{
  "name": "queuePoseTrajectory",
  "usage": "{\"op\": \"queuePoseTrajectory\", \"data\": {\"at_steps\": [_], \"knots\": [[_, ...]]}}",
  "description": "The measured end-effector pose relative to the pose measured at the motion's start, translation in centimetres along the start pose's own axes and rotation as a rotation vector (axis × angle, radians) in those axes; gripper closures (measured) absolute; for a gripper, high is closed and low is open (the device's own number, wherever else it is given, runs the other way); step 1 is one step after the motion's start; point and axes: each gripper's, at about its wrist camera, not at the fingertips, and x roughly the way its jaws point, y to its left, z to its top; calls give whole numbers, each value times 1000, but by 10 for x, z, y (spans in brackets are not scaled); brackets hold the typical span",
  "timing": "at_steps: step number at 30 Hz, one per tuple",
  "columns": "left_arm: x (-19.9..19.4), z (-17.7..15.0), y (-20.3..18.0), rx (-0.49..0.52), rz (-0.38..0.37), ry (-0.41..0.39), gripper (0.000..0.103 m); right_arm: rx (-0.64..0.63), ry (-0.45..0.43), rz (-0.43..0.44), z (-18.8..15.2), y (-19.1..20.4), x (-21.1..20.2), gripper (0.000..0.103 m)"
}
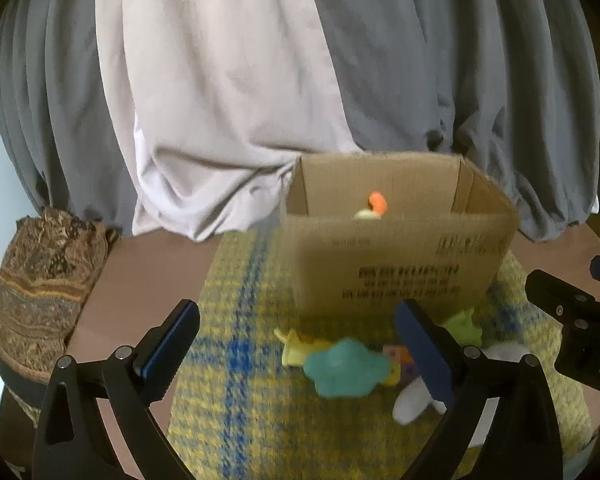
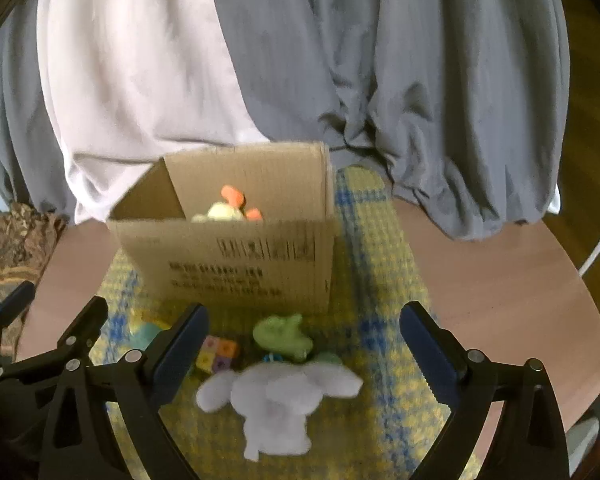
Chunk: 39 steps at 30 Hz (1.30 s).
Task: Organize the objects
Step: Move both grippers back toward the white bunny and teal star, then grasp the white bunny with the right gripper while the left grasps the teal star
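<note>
Two tools hang released over a yellow-and-blue woven mat (image 2: 380, 240) on the tabletop (image 2: 500, 288): the left tool (image 1: 300, 344) with jaws spread around a teal star-shaped toy (image 1: 346, 368), the right tool (image 2: 304, 344) spread around a white plush toy (image 2: 276, 404). At 12 o'clock from both stands an open cardboard box (image 2: 236, 264), a pale and orange toy (image 2: 230, 208) inside. Between box and plush lie a green figure (image 2: 284, 336) and coloured cubes (image 2: 218, 354).
</note>
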Motion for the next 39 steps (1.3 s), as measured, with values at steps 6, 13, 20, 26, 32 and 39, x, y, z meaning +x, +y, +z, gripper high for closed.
{"op": "queuePoseTrajectory", "data": {"at_steps": [6,13,20,26,32,39], "knots": [[9,-28,2,-2,-1,41,3,-16,52,-8,-26,6,9,6],[19,-52,5,-3,3,85,3,-18,121,-6,-54,11,24,6],[25,-67,8,-5,6,110,3,-33,156,-3,-72,19,33,6],[34,-78,8,-1,11,136,3,-30,191,-7,-83,19,46,6],[44,-86,10,-6,17,161,3,-33,235,-3,-93,23,63,7],[52,-89,8,-4,9,181,3,-33,290,7,-99,25,82,19]]}}
